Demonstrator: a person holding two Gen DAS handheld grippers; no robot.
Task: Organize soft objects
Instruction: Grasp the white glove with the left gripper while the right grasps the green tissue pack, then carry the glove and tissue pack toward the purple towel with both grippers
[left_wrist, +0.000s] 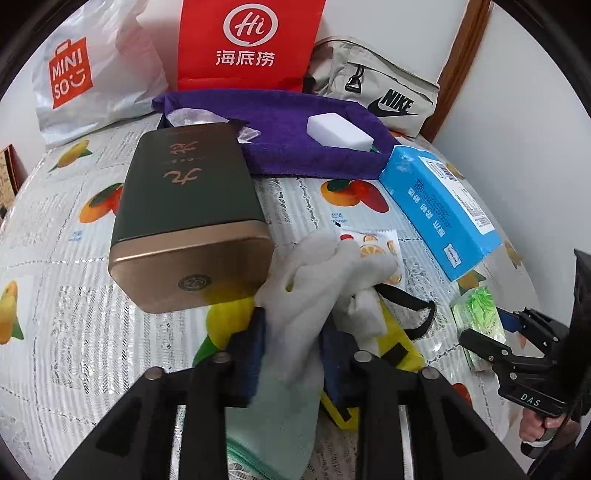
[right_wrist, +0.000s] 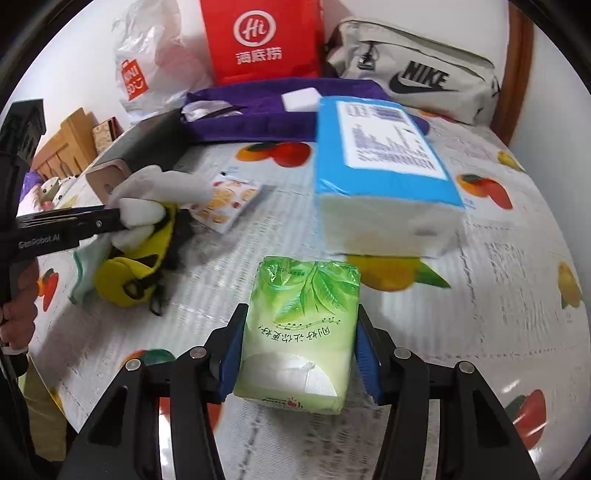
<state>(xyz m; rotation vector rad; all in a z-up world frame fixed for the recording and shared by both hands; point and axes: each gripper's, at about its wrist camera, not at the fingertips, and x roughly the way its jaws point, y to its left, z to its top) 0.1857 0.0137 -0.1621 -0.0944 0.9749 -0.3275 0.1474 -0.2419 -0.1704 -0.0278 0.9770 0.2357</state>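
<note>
- Green-wrapped tissue pack lay on the tabletop between the jaws of my right gripper; the blue pads stood at its two sides, the left one touching or nearly so, the right one with a sliver of gap, so I read them as not yet clamped.
- White cloth was pinched in my left gripper, jaws nearly together on the bunched fabric, beside a pale green towel and a yellow strapped item.
- Risk on the right, as I judged it: the pack's glossy film could slip or the soft stack crush and skew if the pads closed off-centre.
- Risk on the left: the cloth draped over the yellow item and lay against the green tin; lifting might drag the straps along or nudge the tin.
- Just beyond the pack, the blue tissue box stood in the path of any forward carry, and a fruit-printed sachet lay near the cloth pile.
- Farther back, a purple towel carried a white sponge block.
- Against the wall stood a red paper bag, a white plastic shopping bag and a beige pouch, crowding the far edge.
</note>
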